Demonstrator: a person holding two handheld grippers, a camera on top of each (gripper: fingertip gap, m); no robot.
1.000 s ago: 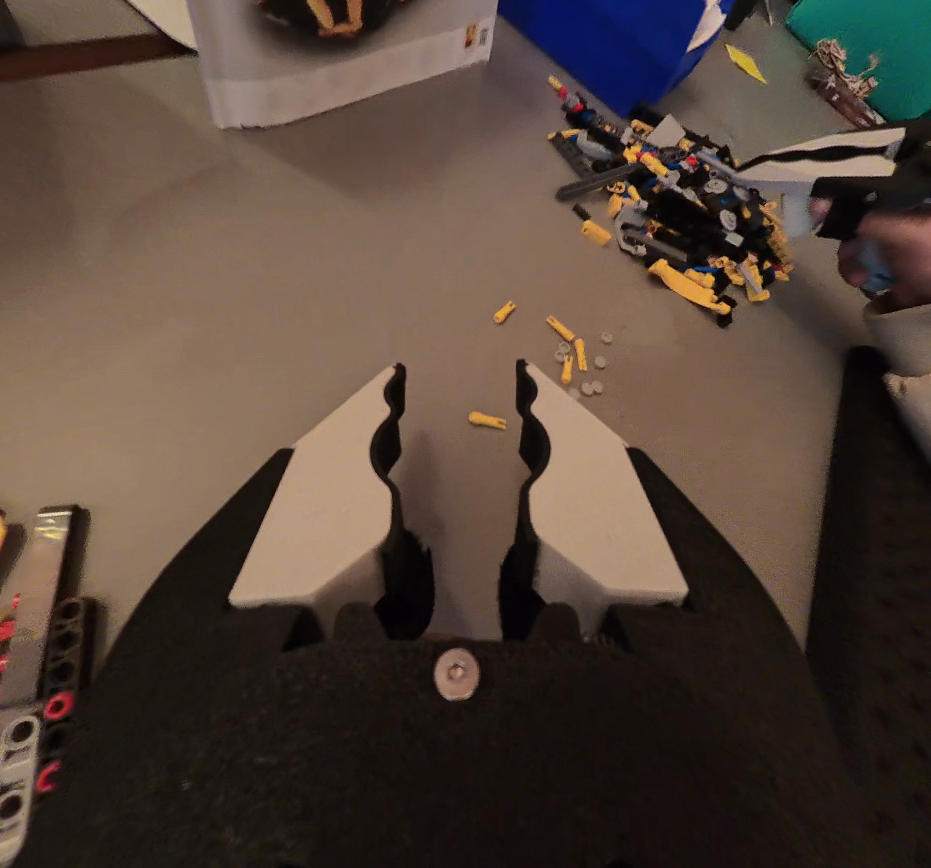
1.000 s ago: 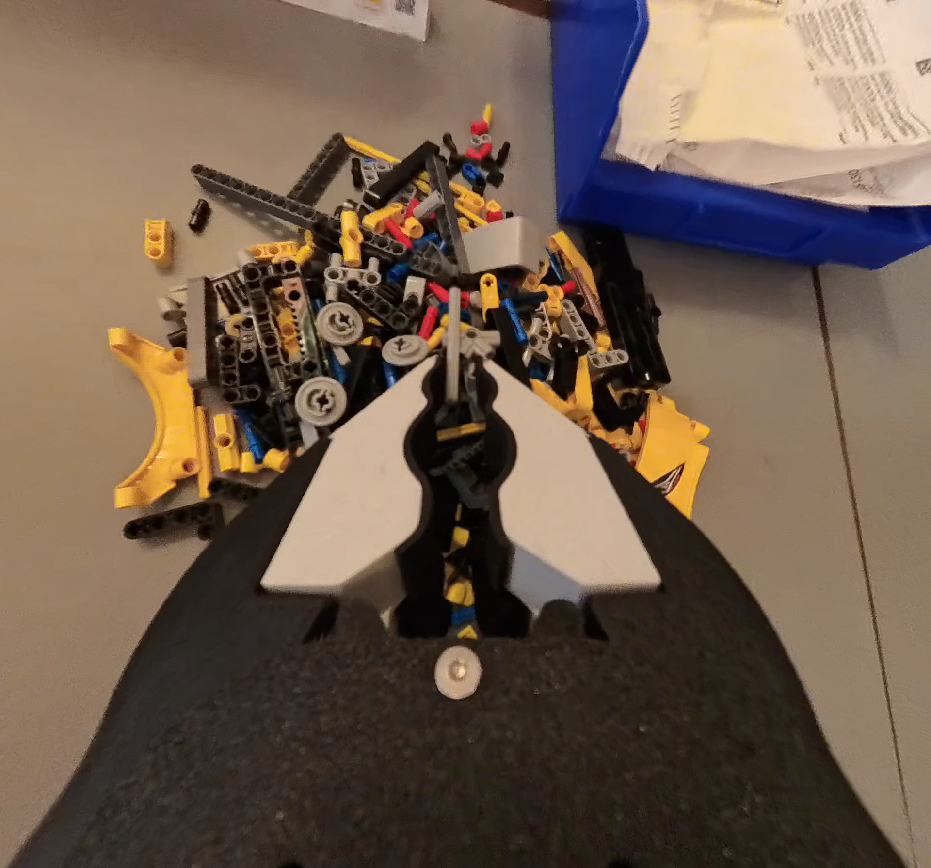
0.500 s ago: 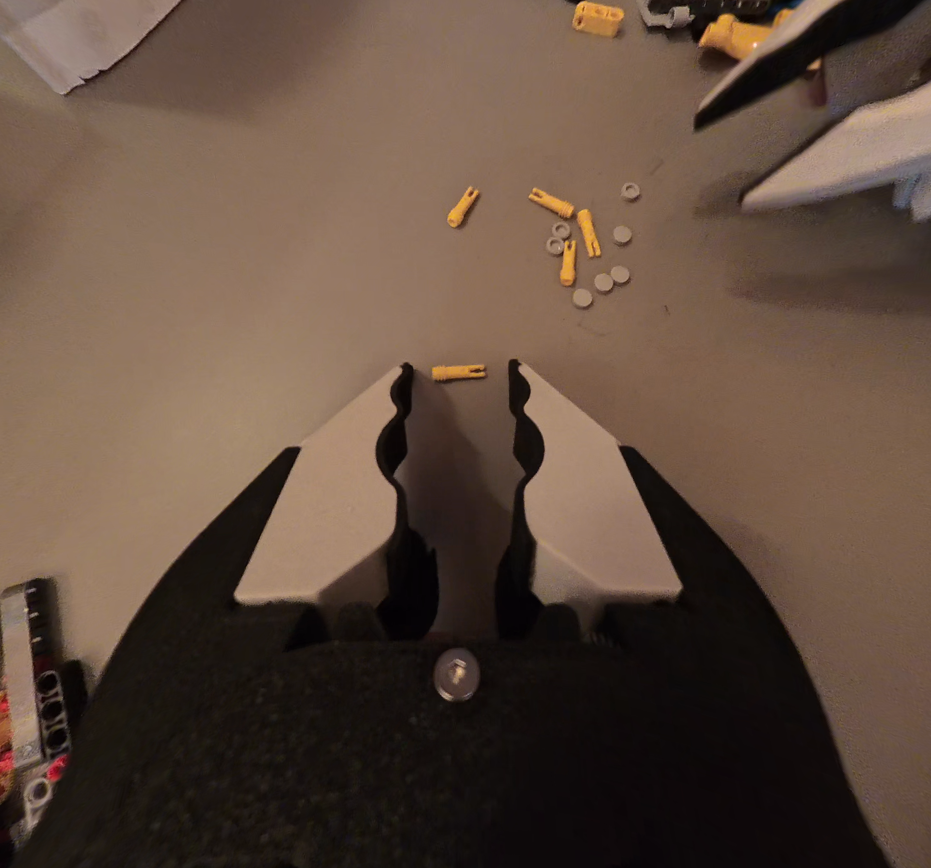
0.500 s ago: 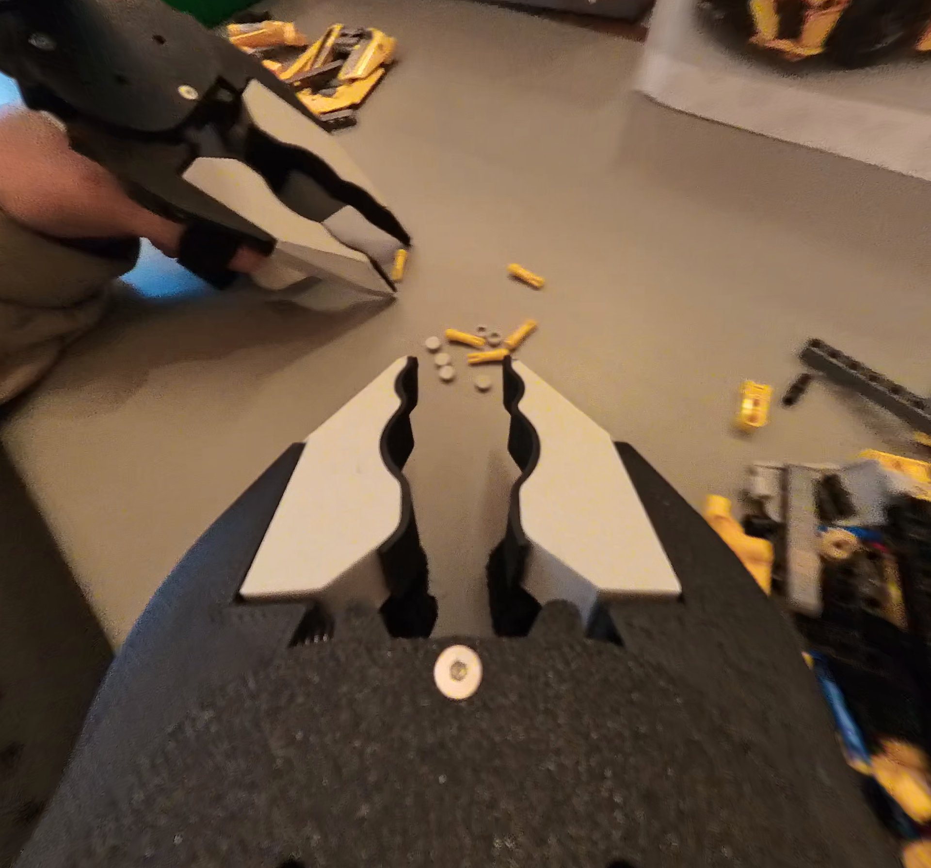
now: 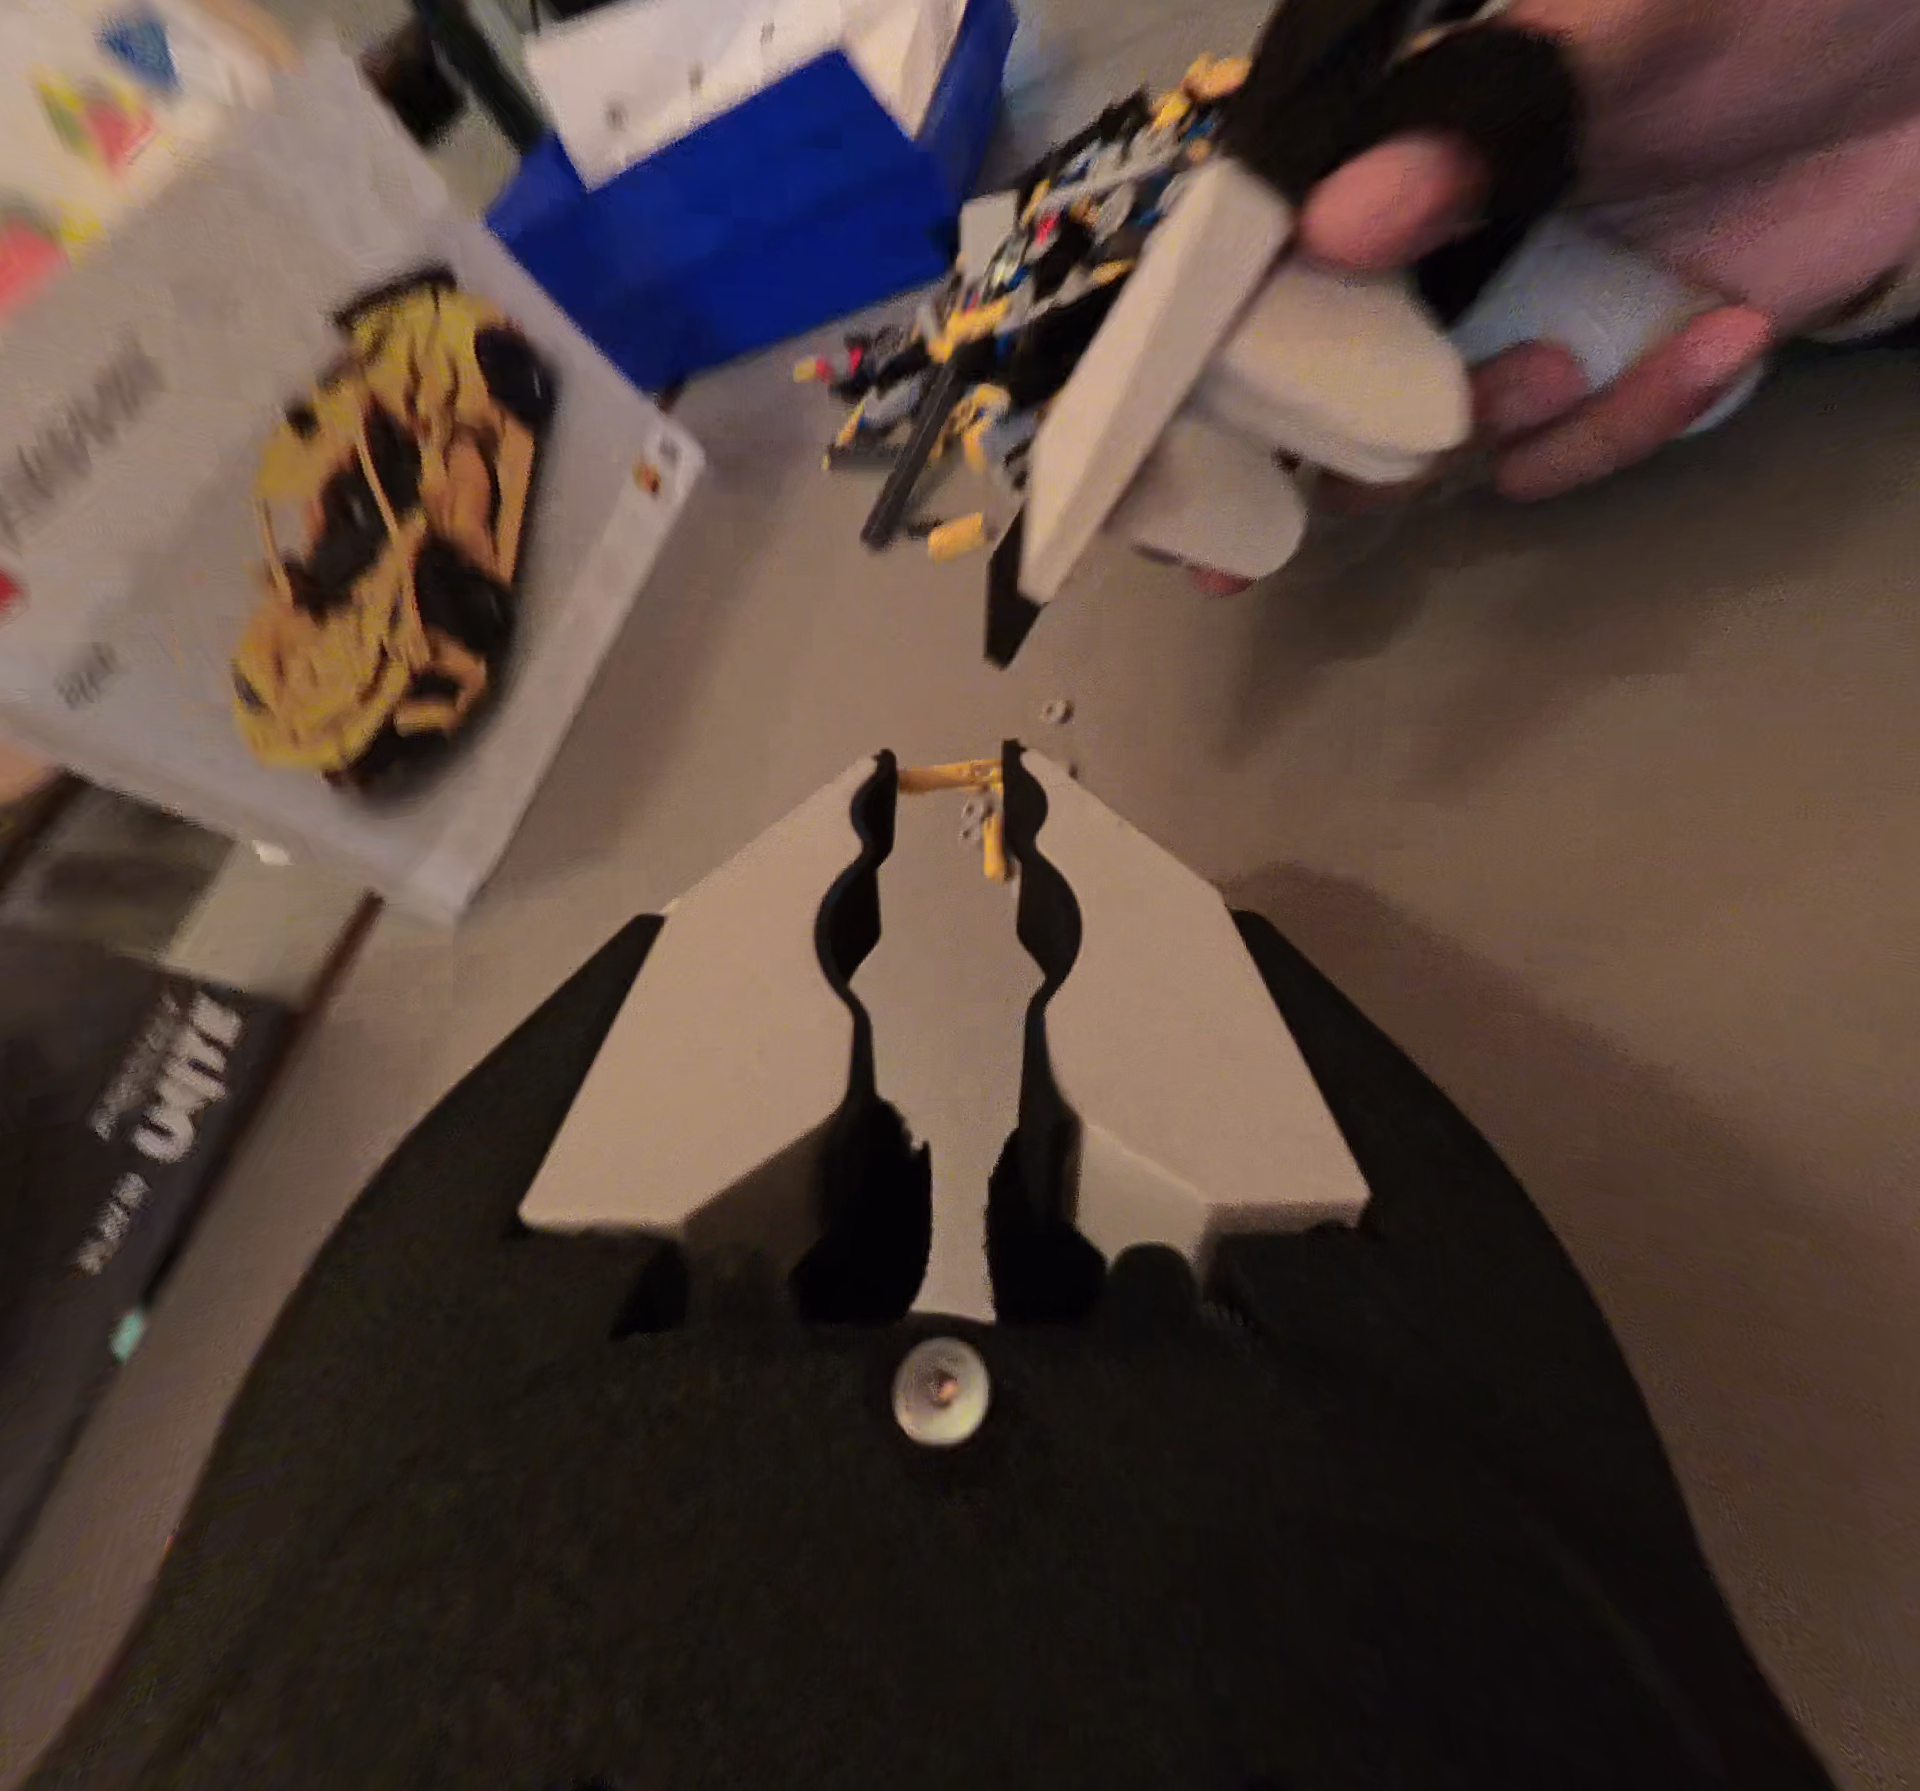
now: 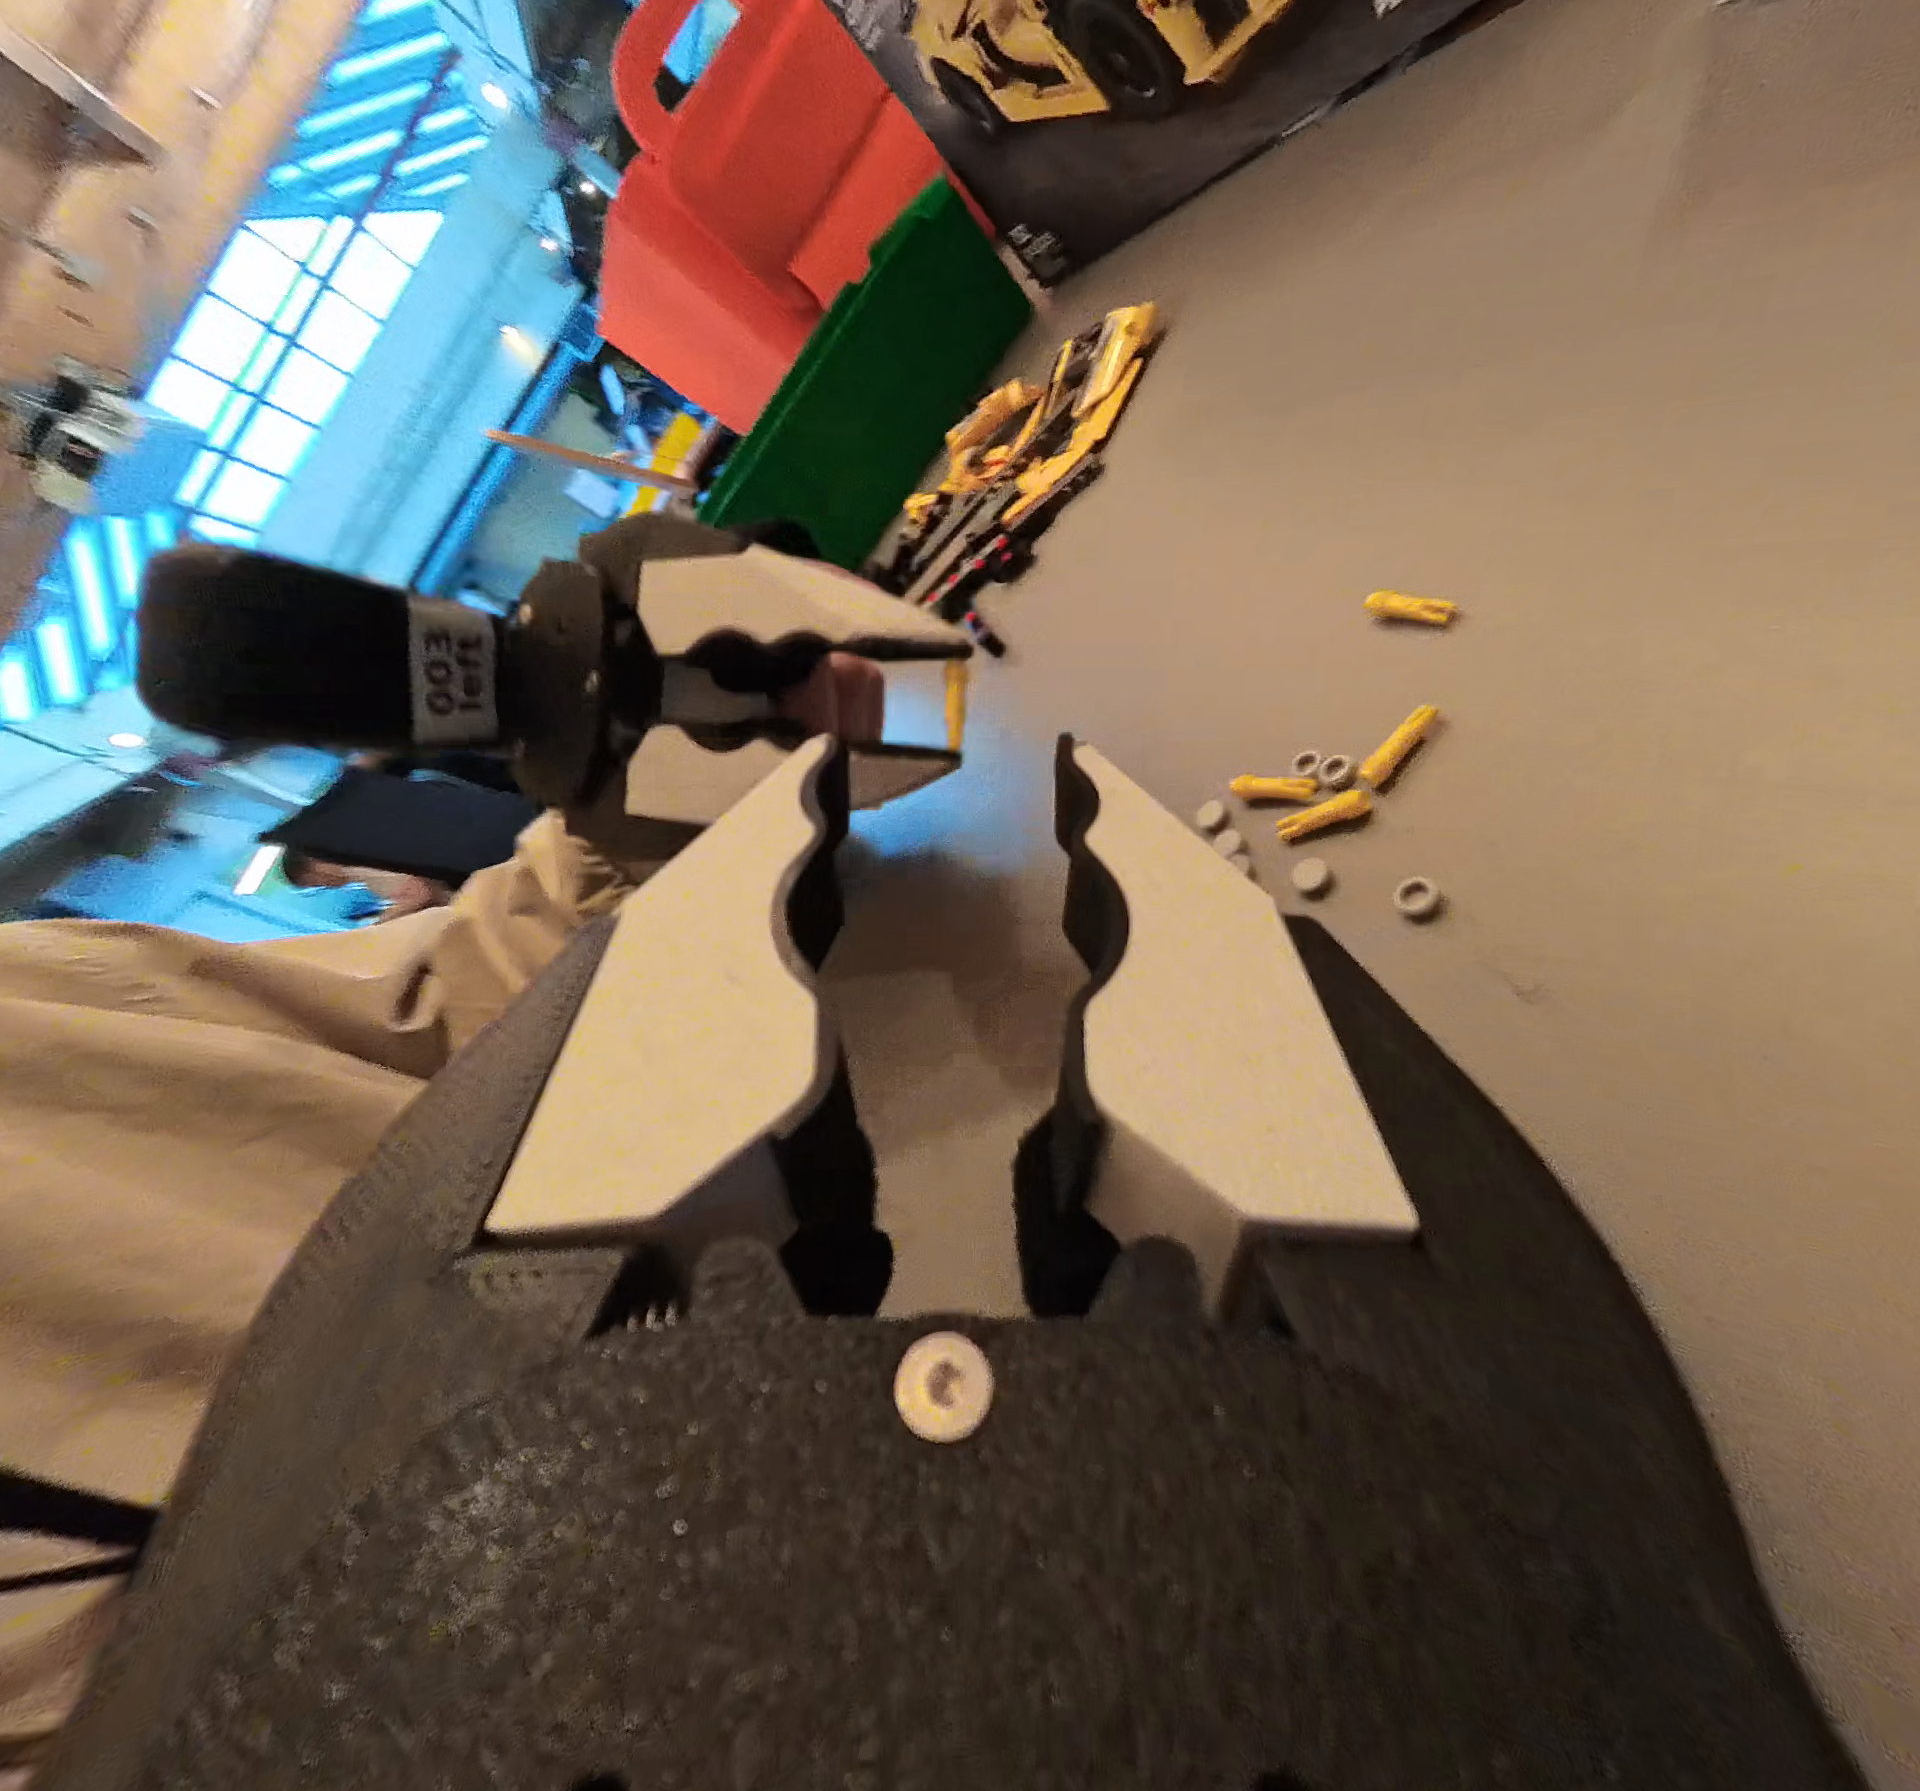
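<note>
- Yellow pin (image 5: pixel 940 777) sits crosswise betw. the tips of the left gripper (image 5: pixel 943 762). The jaws are clamped on its two ends, so the gap is as wide as the pin is long. The right wrist view shows the same grip from the side.
- Right gripper (image 6: pixel 945 754) is spread wide w/ nothing in it. It sits just beside the left one's tips, held by a hand (image 5: pixel 1683 162).
- Grey table (image 6: pixel 1610 370) below carries the loose yellow pins (image 6: pixel 1325 814) and the small grey rings (image 6: pixel 1417 898), just right of the right gripper. None are touched.
- We see one more pin and a grey ring under the left fingers (on the table, not gripped, as far as we can tell).
- Farther off are the parts pile (image 5: pixel 977 349), blue bin (image 5: pixel 748 214), white box (image 5: pixel 312 515) w/ a yellow car pic, and a part-built yellow model (image 6: pixel 1039 432) by the green bin (image 6: pixel 883 380).
</note>
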